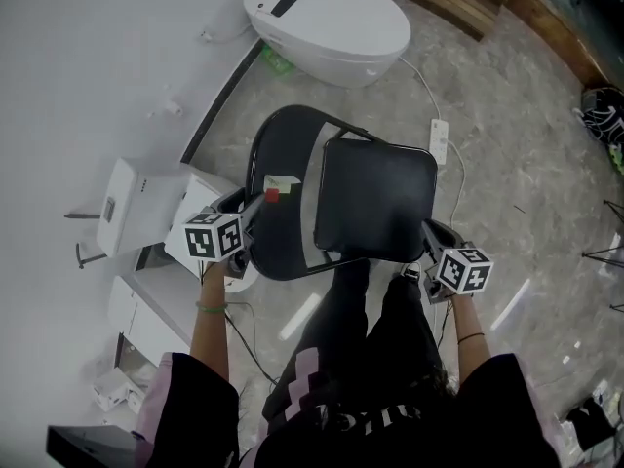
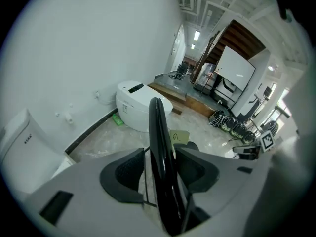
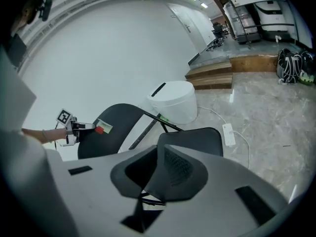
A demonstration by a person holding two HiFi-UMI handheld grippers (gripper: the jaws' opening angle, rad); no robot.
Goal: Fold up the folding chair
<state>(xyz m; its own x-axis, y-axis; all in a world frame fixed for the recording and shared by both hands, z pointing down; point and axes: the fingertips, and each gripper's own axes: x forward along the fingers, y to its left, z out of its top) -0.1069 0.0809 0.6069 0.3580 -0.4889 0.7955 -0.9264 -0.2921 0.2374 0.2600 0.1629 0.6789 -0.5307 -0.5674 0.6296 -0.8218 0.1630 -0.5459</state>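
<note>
Currently, your left gripper (image 1: pixel 255 206), jaws parted and unclamped, straddles the backrest (image 1: pixel 285 154) rim lengthwise; your right gripper (image 1: pixel 430 232), closed on nothing, sits beside the seat (image 1: pixel 375 198).

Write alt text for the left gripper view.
The black backrest of a folding chair stands edge-on between the open jaws of the left gripper, with a gap showing on its left side. Behind it, a white rounded appliance sits on the pale floor beside a white wall.

marbled floor (image 1: pixel 531 198) carries folding chair (image 1: pixel 375 198), white appliance (image 1: pixel 331 22), power strip (image 1: pixel 439 139).
</note>
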